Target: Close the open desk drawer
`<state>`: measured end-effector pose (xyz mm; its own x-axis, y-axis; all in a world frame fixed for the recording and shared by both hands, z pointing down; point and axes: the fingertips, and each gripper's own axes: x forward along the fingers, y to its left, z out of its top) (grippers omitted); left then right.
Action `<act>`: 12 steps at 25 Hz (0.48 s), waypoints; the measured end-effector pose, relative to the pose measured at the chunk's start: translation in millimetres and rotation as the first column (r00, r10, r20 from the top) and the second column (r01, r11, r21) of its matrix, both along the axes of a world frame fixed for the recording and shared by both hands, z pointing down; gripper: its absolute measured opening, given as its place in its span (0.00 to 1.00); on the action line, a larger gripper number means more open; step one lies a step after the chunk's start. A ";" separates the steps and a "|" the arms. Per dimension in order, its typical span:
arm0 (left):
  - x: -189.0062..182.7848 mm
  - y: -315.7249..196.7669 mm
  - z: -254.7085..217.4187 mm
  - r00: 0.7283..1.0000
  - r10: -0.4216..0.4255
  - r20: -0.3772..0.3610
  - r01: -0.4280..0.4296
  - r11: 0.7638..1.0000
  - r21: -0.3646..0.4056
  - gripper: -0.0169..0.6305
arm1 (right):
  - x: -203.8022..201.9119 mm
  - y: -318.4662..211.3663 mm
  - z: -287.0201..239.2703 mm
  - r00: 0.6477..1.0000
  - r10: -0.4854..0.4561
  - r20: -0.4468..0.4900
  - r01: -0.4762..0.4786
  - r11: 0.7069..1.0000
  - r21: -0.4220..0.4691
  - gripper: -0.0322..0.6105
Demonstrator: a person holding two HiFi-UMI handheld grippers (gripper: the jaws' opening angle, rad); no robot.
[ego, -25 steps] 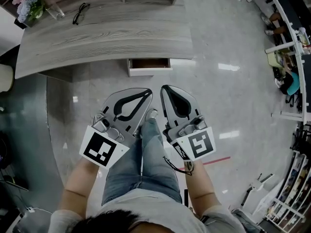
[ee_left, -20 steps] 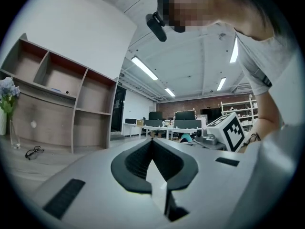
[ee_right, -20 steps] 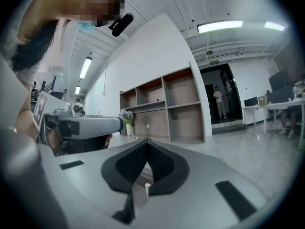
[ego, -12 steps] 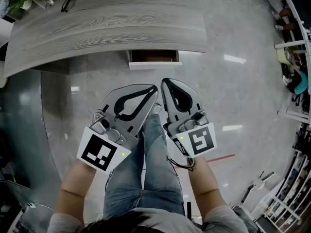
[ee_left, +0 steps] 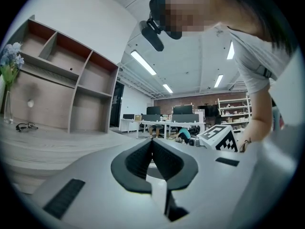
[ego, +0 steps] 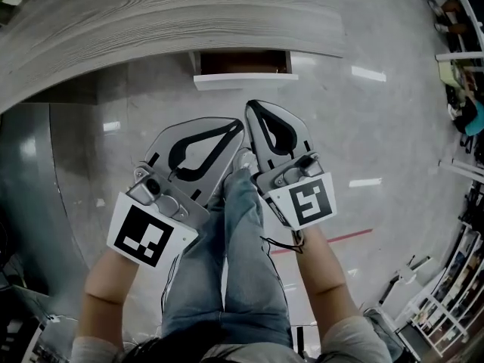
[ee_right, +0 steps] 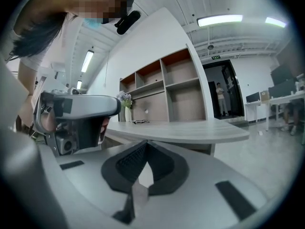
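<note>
The open drawer (ego: 240, 72) juts out from under the grey wood desk (ego: 174, 17), its white front panel facing me and a brown inside showing. My left gripper (ego: 236, 127) is shut and empty, held below the drawer at about knee height. Beside it my right gripper (ego: 252, 107) is shut too, its tips a short way in front of the drawer's front panel. In the left gripper view the left gripper (ee_left: 152, 141) has its jaws closed together. In the right gripper view the right gripper (ee_right: 145, 143) likewise has closed jaws, with the desk (ee_right: 190, 130) beyond.
A shelf unit (ee_left: 62, 87) stands on the desk, with glasses (ee_left: 24, 126) and a vase of flowers (ee_left: 8, 80) near it. Polished grey floor (ego: 363, 127) spreads to the right, where office desks (ego: 461, 74) and racks stand. A red line (ego: 333, 240) marks the floor.
I have stepped closer to the desk: the drawer and desk edge slid nearer and more central under the view. Both grippers stayed shut, side by side, and moved toward the drawer.
</note>
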<state>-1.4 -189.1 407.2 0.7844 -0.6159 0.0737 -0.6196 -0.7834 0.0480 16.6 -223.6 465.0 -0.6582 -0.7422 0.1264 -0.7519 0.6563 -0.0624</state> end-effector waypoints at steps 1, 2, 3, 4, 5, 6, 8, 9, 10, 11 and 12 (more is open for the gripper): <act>0.4 0.3 4.4 1.000 0.000 0.000 0.000 1.000 0.001 0.04 | 0.8 0.6 5.2 1.000 0.003 0.004 -0.003 1.000 -0.006 0.06; 0.9 0.5 8.6 1.000 -0.001 0.000 0.001 1.000 0.002 0.04 | 1.7 1.1 10.3 1.000 0.006 0.009 -0.006 1.000 -0.012 0.06; 1.1 0.7 12.8 1.000 -0.002 -0.001 0.002 1.000 0.001 0.04 | 2.6 1.2 14.9 1.000 0.010 0.014 -0.010 1.000 -0.015 0.06; 1.2 0.7 16.6 1.000 -0.004 -0.002 0.004 1.000 0.001 0.04 | 3.1 0.9 19.0 1.000 0.015 0.018 -0.015 1.000 -0.014 0.06; 1.2 0.4 19.8 1.000 -0.005 -0.003 0.005 1.000 0.001 0.04 | 3.5 0.6 23.0 1.000 0.019 0.020 -0.019 1.000 -0.013 0.06; 1.3 0.0 22.4 1.000 -0.006 -0.005 0.006 1.000 0.003 0.04 | 4.0 0.5 27.5 1.000 0.024 0.018 -0.023 1.000 -0.015 0.06; 1.9 -0.7 25.5 1.000 -0.009 -0.011 0.009 1.000 0.008 0.04 | 5.3 0.8 35.6 0.999 0.030 0.012 -0.030 0.999 -0.020 0.06; 2.3 -0.8 26.1 1.000 -0.011 -0.013 0.011 1.000 0.012 0.04 | 5.9 0.8 38.4 0.999 0.033 0.012 -0.033 0.999 -0.022 0.06; 2.6 -1.0 26.4 1.000 -0.012 -0.015 0.012 1.000 0.016 0.04 | 6.4 0.5 40.7 0.999 0.036 0.012 -0.036 0.999 -0.023 0.06; 2.6 -1.5 26.6 1.000 -0.013 -0.015 0.013 1.000 0.020 0.04 | 6.6 -0.4 42.8 0.999 0.041 0.011 -0.040 0.999 -0.024 0.06; 2.5 -2.3 27.0 1.000 -0.013 -0.013 0.013 1.000 0.024 0.04 | 6.6 -1.9 45.1 0.999 0.045 0.010 -0.045 0.999 -0.025 0.06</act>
<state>1.1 -191.4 434.2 0.7770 -0.6277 0.0485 -0.6294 -0.7762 0.0376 23.2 -225.5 510.1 -0.6254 -0.7679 0.1384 -0.7800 0.6198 -0.0862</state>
